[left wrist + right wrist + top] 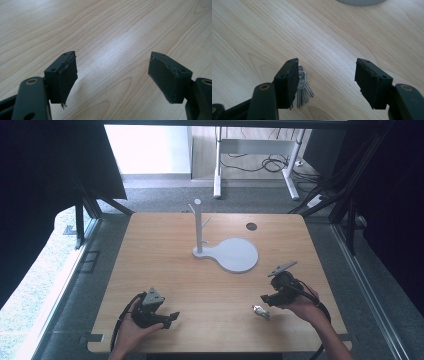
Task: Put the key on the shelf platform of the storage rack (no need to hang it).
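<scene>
Keys [302,88] on wooden table [332,37] beside wide-spread hand-held gripper [327,82].

Your small bunch of silvery metal keys [260,311] [302,88] lies flat on the light wooden table [200,285] at about five o'clock, its blades fanned out. The white stand with pegged post and round base [226,251] sits upright toward one o'clock of centre.
</scene>
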`<state>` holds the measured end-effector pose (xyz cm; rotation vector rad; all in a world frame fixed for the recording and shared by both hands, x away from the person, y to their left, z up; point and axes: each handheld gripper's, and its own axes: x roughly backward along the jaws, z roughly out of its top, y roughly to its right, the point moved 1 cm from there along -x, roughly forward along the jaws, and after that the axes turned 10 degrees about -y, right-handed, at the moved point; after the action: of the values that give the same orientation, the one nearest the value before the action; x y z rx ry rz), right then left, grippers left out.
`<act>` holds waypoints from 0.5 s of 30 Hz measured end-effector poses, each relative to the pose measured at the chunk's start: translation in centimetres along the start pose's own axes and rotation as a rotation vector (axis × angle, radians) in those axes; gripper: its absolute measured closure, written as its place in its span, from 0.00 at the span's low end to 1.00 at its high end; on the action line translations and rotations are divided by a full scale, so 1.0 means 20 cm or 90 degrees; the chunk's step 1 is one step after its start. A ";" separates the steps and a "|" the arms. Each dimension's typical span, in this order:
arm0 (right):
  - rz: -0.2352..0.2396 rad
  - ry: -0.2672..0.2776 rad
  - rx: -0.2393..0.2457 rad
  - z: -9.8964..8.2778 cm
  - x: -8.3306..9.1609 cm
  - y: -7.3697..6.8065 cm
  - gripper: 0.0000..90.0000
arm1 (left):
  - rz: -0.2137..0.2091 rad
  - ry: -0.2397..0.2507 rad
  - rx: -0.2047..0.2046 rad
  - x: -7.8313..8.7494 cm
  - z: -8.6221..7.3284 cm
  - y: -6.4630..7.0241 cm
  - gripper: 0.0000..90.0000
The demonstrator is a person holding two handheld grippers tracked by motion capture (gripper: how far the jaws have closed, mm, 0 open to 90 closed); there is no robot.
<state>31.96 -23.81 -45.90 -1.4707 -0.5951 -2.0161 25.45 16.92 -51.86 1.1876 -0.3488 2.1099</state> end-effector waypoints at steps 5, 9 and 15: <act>0.011 -0.023 0.019 0.05 -0.02 -0.04 0.49 | -0.003 -0.007 -0.008 -0.02 0.00 0.02 0.26; 0.019 -0.044 0.025 0.08 -0.04 -0.06 0.54 | -0.006 -0.010 -0.014 -0.03 0.01 0.03 0.26; 0.031 -0.075 0.029 0.08 -0.10 -0.08 0.59 | -0.004 -0.011 -0.010 -0.02 0.00 0.03 0.26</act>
<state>32.47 -21.27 -47.29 -1.5692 -0.6430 -1.8758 25.30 16.25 -52.18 1.1970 -0.3690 2.0882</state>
